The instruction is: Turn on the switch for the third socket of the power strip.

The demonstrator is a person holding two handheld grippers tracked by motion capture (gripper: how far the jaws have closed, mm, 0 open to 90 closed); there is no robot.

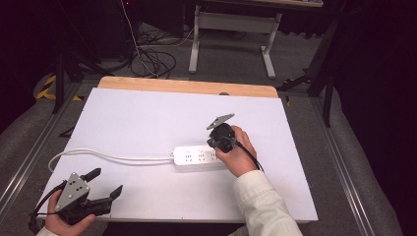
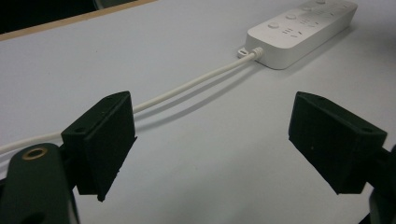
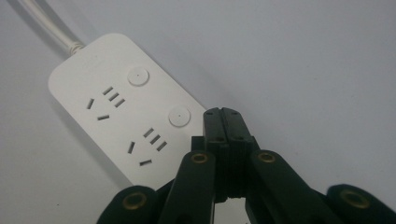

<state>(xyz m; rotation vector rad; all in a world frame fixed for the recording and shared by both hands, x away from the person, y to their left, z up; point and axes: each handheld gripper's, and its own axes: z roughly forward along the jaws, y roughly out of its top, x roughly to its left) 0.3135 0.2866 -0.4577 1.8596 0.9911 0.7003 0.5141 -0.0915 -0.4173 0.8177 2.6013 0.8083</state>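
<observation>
Right tool pressing down on the power strip

Your right tool (image 3: 227, 122), jaws pressed together, sits over the power strip (image 1: 196, 157) mid-surface; push off-centre and the strip could skid or you'd miss a button. Left tool (image 1: 105, 184), jaws spread, is well off its cord (image 2: 187, 86) end. White surface (image 1: 147, 118); behind the strip, dark room, floor cables (image 1: 152, 56).

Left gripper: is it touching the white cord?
Apart. In the high view the left gripper sits nearer the table's front edge than the white cord, with bare table between.
</observation>
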